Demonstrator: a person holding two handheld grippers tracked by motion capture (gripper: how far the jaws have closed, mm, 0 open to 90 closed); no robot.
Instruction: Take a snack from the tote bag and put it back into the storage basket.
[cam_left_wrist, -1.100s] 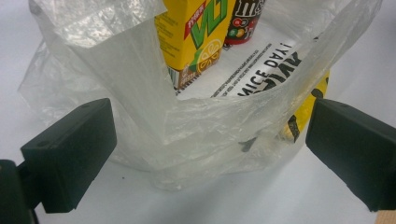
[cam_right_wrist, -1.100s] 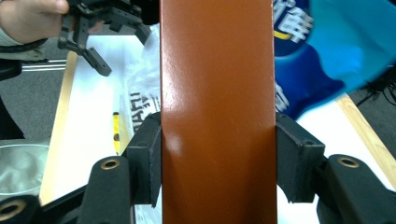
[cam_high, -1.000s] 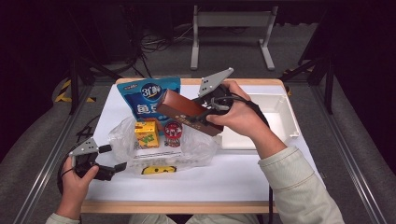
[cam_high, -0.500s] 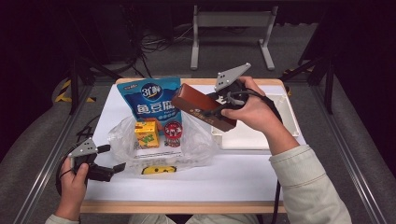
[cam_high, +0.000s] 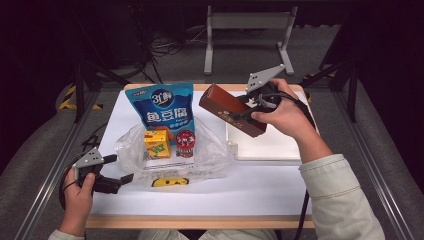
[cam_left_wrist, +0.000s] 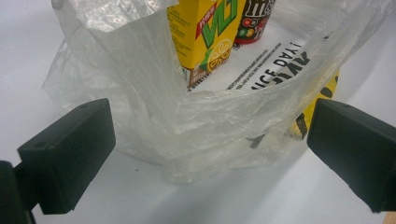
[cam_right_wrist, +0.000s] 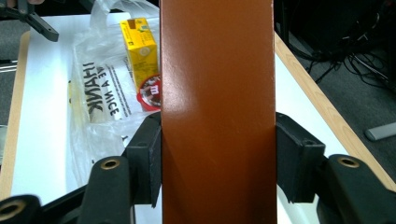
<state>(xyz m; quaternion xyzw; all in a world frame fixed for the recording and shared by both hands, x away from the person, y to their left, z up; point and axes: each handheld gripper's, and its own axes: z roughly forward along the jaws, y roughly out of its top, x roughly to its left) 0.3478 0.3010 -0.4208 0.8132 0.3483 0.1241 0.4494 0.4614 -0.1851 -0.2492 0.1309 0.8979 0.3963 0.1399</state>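
We count two grippers: left gripper (cam_high: 114, 176) wide apart at one plastic bag (cam_high: 172, 155) holding one yellow carton (cam_high: 156, 143) and one red tub (cam_high: 185, 141), right gripper (cam_right_wrist: 217, 156) clamping one brown box (cam_high: 231, 110) above the worktop (cam_high: 250, 185), whose printed face shows from the high view.

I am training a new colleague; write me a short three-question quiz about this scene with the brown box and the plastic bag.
1. True or false: the right hand-held gripper is shut on the brown box.
2. Which item stands inside the plastic bag? A) yellow drink carton B) white tray C) blue snack pack
3. Fill in: the jaws of the left hand-held gripper are ____, facing the bag's edge.

Key: 1 true; 2 A; 3 open.
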